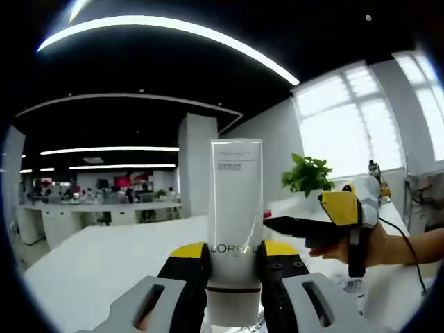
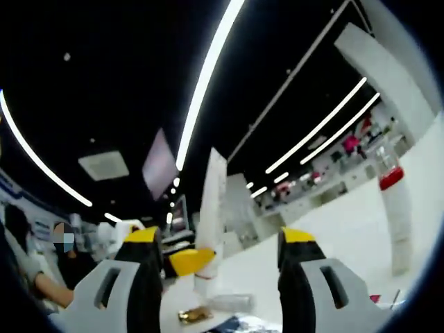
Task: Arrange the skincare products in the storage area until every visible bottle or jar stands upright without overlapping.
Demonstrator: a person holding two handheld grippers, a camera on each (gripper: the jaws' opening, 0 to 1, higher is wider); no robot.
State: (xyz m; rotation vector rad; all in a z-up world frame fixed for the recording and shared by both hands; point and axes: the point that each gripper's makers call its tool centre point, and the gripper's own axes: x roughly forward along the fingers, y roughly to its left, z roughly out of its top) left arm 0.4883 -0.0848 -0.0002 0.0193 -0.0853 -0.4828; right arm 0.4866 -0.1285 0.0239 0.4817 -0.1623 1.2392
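Broad white table under long ceiling lights, bare on its left, with white tube upright, clamped between left gripper jaws, right gripper in a hand level just right, jaws apart on nothing, potted plant beyond.

Left gripper view: white tube with grey lettering and a dark band above its white cap; left gripper with yellow-tipped black jaws on grey bodies; right gripper, black with a yellow block; green potted plant; white table. Right gripper view: right gripper, yellow-tipped black jaws on grey bodies; clear bottle with a red band; gold-coloured item.
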